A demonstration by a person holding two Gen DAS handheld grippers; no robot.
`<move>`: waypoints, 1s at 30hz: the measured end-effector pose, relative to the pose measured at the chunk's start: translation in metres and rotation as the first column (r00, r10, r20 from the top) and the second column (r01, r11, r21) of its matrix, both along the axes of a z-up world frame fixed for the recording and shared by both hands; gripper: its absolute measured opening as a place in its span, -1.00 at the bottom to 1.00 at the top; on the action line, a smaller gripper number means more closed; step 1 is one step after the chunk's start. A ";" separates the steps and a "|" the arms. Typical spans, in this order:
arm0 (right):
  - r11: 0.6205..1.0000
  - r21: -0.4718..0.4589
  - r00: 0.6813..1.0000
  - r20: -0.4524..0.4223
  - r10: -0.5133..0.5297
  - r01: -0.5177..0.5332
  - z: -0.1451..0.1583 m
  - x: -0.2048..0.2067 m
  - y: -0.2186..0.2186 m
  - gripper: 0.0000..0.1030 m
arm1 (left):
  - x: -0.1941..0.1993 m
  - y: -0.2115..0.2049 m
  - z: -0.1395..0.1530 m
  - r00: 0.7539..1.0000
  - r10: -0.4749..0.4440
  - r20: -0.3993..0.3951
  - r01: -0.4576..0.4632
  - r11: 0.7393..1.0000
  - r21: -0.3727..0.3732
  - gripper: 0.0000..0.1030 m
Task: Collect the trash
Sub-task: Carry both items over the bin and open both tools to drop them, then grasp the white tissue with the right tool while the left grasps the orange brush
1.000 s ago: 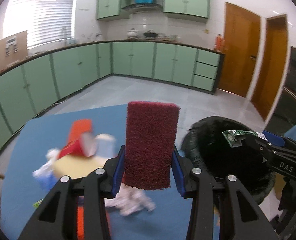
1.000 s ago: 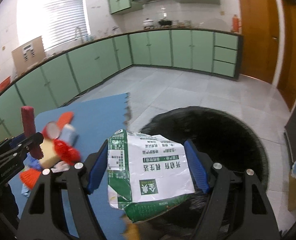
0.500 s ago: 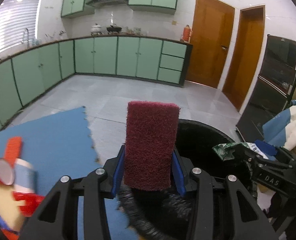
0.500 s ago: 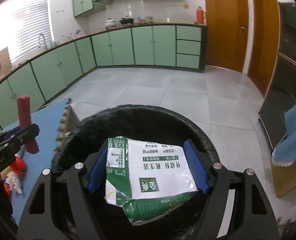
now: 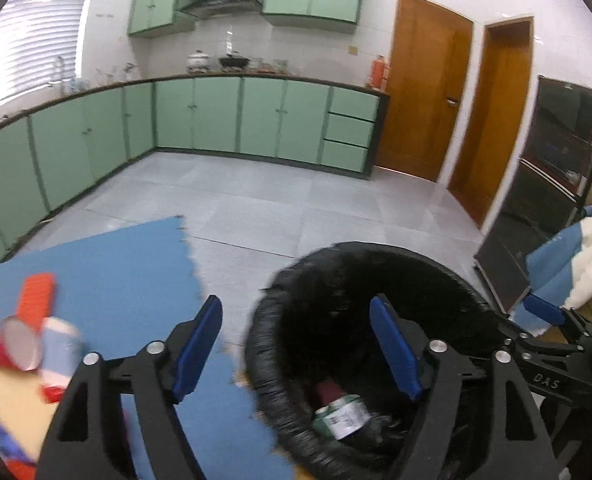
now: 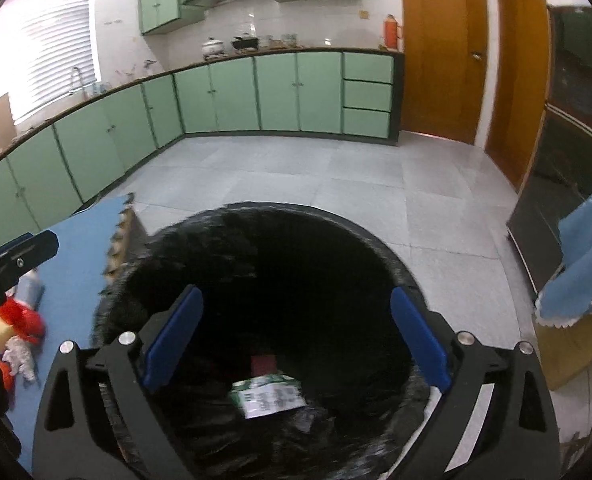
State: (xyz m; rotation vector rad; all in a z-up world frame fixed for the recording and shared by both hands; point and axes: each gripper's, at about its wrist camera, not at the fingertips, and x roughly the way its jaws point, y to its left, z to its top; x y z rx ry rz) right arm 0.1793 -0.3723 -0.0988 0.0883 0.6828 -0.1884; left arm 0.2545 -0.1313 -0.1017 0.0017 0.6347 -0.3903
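Note:
A black-lined trash bin point(image 5: 280, 308) point(image 6: 400, 268) stands on the floor beside a blue foam mat point(image 5: 108, 268). Inside it lie a dark red scouring pad point(image 5: 330, 390) point(image 6: 263, 364) and a green-and-white carton point(image 5: 342, 416) point(image 6: 268, 396). My left gripper point(image 5: 296, 346) hangs over the bin's left rim, jaws opening, nothing between them. My right gripper point(image 6: 296, 342) is above the bin's mouth, jaws opening, empty too. More trash sits on the mat: a red can point(image 5: 20, 344), red scraps point(image 6: 26, 316) and crumpled white paper point(image 6: 20, 360).
Green kitchen cabinets point(image 5: 216, 120) line the far walls, with two wooden doors point(image 5: 424, 96) at the right. A dark cabinet point(image 6: 568, 152) and a blue-and-white cloth point(image 6: 588, 272) stand to the right of the bin. Grey tiled floor point(image 6: 296, 184) lies beyond.
Both grippers swung from the mat to above the bin and opened. The red scouring pad and the green carton left the jaws and now lie in the bin.

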 end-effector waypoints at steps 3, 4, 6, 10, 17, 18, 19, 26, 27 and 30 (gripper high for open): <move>0.998 0.022 0.998 0.019 0.060 -0.061 0.005 -0.004 0.030 0.81 | -0.016 0.036 0.007 0.997 0.067 0.025 -0.067 0.997 0.023 0.47; 0.996 0.034 0.996 0.025 0.084 -0.085 0.006 -0.003 0.042 0.81 | -0.024 0.053 0.008 0.994 0.102 0.033 -0.103 0.994 0.035 0.47; 0.990 0.053 0.991 0.033 0.128 -0.129 0.007 -0.003 0.063 0.81 | -0.034 0.075 0.009 0.988 0.150 0.041 -0.152 0.987 0.048 0.47; 0.971 0.087 0.975 0.038 0.221 -0.224 0.005 0.000 0.113 0.81 | -0.061 0.134 0.005 0.958 0.281 0.052 -0.285 0.955 0.085 0.47; 0.921 0.081 0.924 0.023 0.381 -0.381 -0.009 -0.001 0.206 0.80 | -0.094 0.203 -0.011 0.903 0.428 0.030 -0.429 0.895 0.127 0.47; 0.914 0.082 0.918 0.019 0.396 -0.396 -0.012 -0.002 0.215 0.80 | -0.097 0.206 -0.013 0.900 0.435 0.028 -0.434 0.891 0.131 0.47; 0.904 0.083 0.907 0.008 0.420 -0.419 -0.017 -0.002 0.229 0.80 | -0.100 0.209 -0.016 0.897 0.441 0.025 -0.441 0.887 0.137 0.47; 0.865 0.041 0.864 -0.052 0.501 -0.500 -0.042 -0.003 0.273 0.63 | -0.118 0.231 -0.044 0.876 0.481 -0.035 -0.471 0.869 0.152 0.47; 0.861 0.047 0.858 -0.068 0.509 -0.507 -0.046 -0.001 0.277 0.61 | -0.122 0.234 -0.049 0.874 0.484 -0.043 -0.473 0.868 0.151 0.47; 0.850 0.068 0.845 -0.097 0.526 -0.522 -0.054 0.001 0.287 0.58 | -0.125 0.240 -0.058 0.871 0.488 -0.062 -0.476 0.867 0.147 0.47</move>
